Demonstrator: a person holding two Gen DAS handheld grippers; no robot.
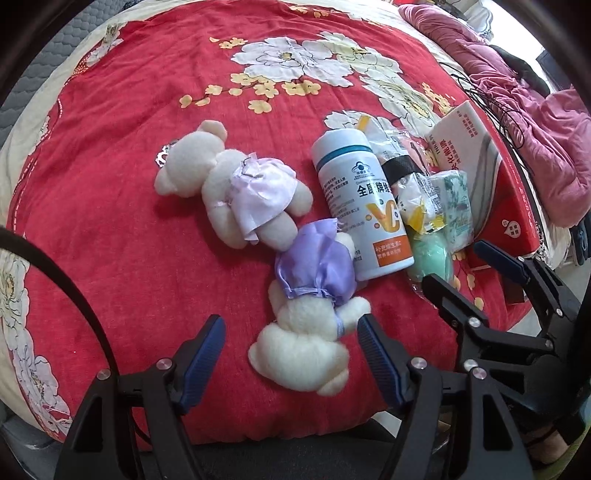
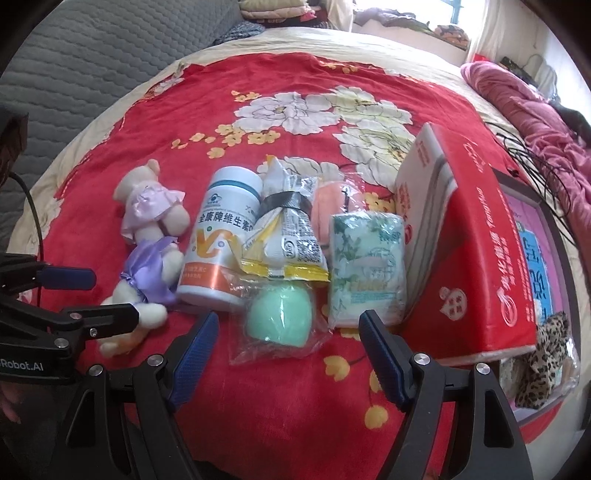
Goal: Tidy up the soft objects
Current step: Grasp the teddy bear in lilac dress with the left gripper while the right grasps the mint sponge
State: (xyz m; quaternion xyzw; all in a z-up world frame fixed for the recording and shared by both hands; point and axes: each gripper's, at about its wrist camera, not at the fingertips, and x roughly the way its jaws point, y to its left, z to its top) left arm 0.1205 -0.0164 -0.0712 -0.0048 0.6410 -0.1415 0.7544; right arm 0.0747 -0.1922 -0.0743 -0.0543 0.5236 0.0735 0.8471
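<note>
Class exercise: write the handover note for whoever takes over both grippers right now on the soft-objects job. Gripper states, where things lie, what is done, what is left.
Left gripper: open, empty, straddling the purple-dress bear.
Right gripper: open, empty, over the bagged green sponge.
Pink-dress bear lies beside the vitamin bottle; tissue pack leans by the red box.
Done: nothing sorted by the look of it.
Left: probably grip the bear and sponge, then group the soft items.

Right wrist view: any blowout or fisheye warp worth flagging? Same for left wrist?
Right wrist view: the window at the top is blown out, the blanket bulges barrel-style, corners are vignetted black, and the white bottle label reads sharp. Left wrist view: same warp and dark corners, overexposure at the upper right edge, soft shadows under the purple-dress bear, no motion blur.
</note>
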